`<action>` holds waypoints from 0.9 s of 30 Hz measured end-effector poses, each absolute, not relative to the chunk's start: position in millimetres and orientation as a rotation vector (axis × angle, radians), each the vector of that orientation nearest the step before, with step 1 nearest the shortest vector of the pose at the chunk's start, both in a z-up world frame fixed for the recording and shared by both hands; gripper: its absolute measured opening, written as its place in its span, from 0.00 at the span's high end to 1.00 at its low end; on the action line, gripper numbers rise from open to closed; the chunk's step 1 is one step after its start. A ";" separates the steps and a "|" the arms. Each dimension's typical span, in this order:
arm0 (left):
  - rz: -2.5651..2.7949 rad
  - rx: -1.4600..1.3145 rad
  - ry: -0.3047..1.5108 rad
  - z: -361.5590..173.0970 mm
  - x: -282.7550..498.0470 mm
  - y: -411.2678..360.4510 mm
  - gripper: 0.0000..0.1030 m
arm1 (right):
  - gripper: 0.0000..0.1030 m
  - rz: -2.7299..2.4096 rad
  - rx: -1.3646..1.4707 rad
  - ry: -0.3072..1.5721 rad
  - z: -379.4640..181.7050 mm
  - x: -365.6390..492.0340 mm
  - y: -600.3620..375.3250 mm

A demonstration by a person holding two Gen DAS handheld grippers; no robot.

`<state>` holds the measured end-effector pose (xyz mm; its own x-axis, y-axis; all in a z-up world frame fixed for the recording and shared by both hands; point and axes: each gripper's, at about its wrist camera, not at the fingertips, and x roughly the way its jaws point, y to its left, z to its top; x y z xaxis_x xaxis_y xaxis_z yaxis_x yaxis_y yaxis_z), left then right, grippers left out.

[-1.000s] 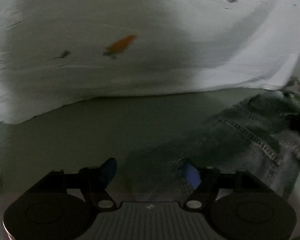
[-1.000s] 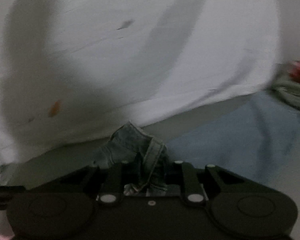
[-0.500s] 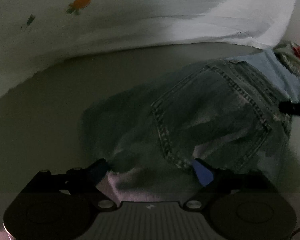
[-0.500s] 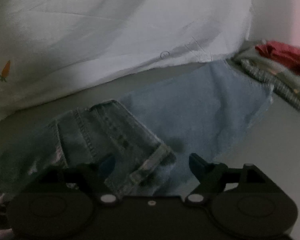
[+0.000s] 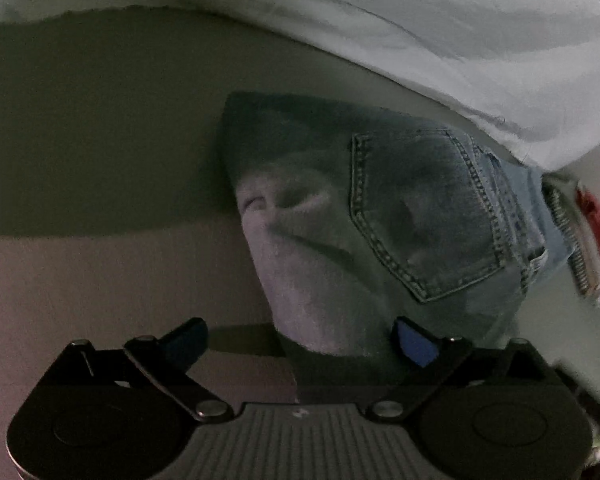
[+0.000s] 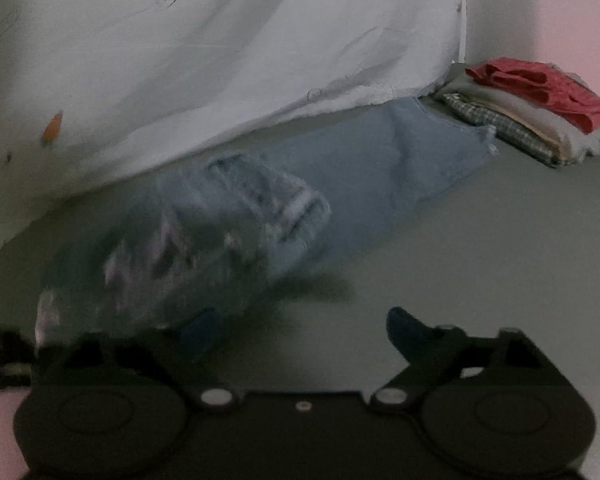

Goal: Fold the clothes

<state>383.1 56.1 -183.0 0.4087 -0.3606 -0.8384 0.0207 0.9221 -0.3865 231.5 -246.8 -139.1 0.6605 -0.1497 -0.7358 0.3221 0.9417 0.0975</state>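
Jeans [image 5: 400, 216], left wrist view: denim lies on a grey surface (bed or floor, cannot tell) below a white sheet [image 5: 420, 20], back pocket [image 5: 424, 216] facing up, near end doubled into a thick rounded fold. Left hand-held gripper [image 5: 300, 340] has its fingers spread, the fold lying between them; nothing is clamped.

Right wrist view: the jeans [image 6: 240, 216] are blurred, bunched at the left, with a paler leg [image 6: 380, 160] stretched flat toward a stack of folded clothes [image 6: 532, 112] at the far right. Right hand-held gripper [image 6: 300, 332] fingers stand apart over bare surface, just beside the bunched end, holding nothing.

Handling judgement: heavy, limp cloth with stiff seams; not fragile or slippery. Thick layers will sag and spring open. Best holds look like the waistband or a stitched hem, one per hand-held gripper.
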 end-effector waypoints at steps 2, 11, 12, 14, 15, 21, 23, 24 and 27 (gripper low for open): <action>-0.254 -0.344 1.126 -183.4 381.5 53.5 0.00 | 0.21 -0.274 0.188 0.835 -141.3 217.4 -242.6; -0.162 -0.511 1.083 -187.4 383.4 42.5 0.01 | 0.71 -0.174 0.023 0.822 -146.7 231.3 -256.7; -0.152 -0.551 1.077 -188.2 384.4 41.7 0.01 | 0.74 -0.151 0.008 0.809 -146.5 239.3 -263.9; -0.132 -0.632 1.065 -189.9 386.5 40.1 0.00 | 0.76 -0.106 -0.018 0.800 -147.0 259.9 -278.9; -0.122 -0.672 1.058 -190.7 387.6 39.4 0.00 | 0.76 -0.087 -0.027 0.796 -146.9 270.9 -286.1; -0.052 -0.892 1.002 -199.2 381.3 49.7 0.00 | 0.76 0.108 -0.068 0.727 -143.4 345.5 -310.4; -0.051 -0.930 0.984 -202.1 376.3 54.1 0.00 | 0.76 0.173 -0.076 0.721 -148.3 368.9 -310.0; -0.044 -0.937 0.981 -202.5 375.6 53.8 0.01 | 0.76 0.193 -0.084 0.733 -153.8 379.7 -308.6; -0.038 -0.837 1.014 -196.5 381.1 40.8 0.01 | 0.75 0.195 -0.095 0.811 -181.2 408.0 -303.7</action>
